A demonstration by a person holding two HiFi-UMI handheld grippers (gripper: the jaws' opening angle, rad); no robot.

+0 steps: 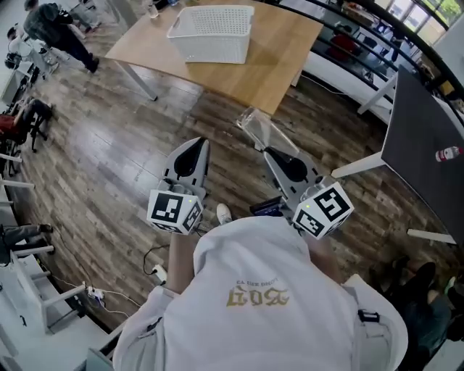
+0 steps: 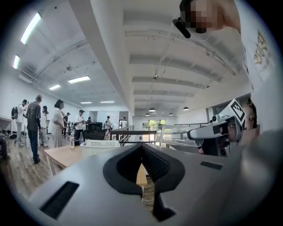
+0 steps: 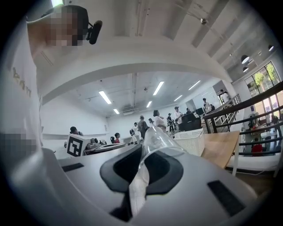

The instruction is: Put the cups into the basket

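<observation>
A clear plastic cup sticks out forward from my right gripper, which is shut on the cup's rim over the wooden floor. In the right gripper view the cup is pinched flat between the jaws of the right gripper. My left gripper is beside it, shut and holding nothing; its jaws meet in the left gripper view. The white perforated basket stands on the wooden table ahead, also seen as the basket and the basket.
A small clear glass stands at the table's far left edge. A dark panel on white legs stands to the right. A railing runs behind the table. Several people stand further back.
</observation>
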